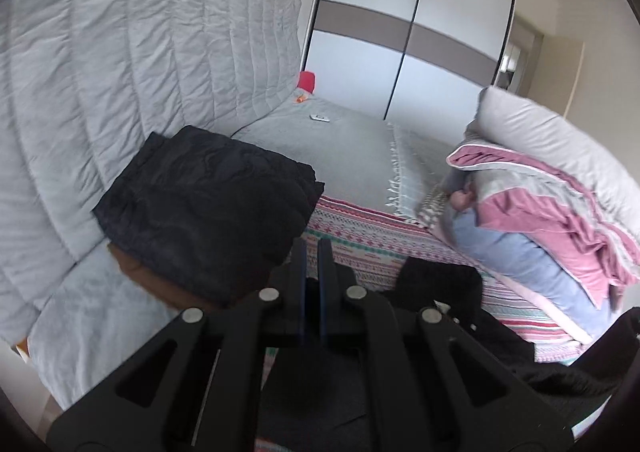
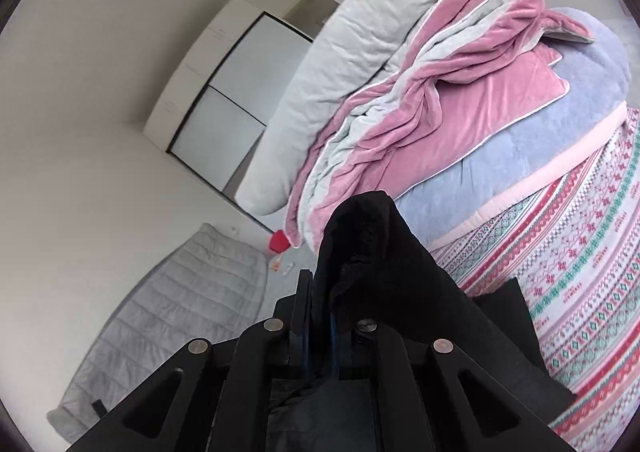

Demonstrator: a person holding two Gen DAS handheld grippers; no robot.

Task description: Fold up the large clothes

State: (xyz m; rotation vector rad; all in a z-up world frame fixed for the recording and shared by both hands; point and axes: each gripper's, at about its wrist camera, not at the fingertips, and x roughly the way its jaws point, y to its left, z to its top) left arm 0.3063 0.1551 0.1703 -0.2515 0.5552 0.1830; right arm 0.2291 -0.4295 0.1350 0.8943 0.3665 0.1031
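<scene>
A black, soft fabric garment (image 2: 384, 252) hangs lifted off the bed, its bunched upper edge peaking above the right tool and its folds draping down and to the right over the patterned striped bedspread. From the left side the same dark cloth (image 1: 440, 288) lies crumpled low on the bedspread. Farther left, a folded stack of dark navy-black clothing (image 1: 204, 203) sits flat, its layered edges facing right.

Place: home bedroom
Landmark: bed with striped patterned cover (image 1: 372, 248)
Beyond it: tall white sliding-door wardrobe (image 1: 404, 31)
On it: piled pink and lilac blankets (image 2: 460, 99)

Folded clothes (image 1: 208, 207) left of, seemingly, bedding pile (image 1: 552, 219)
</scene>
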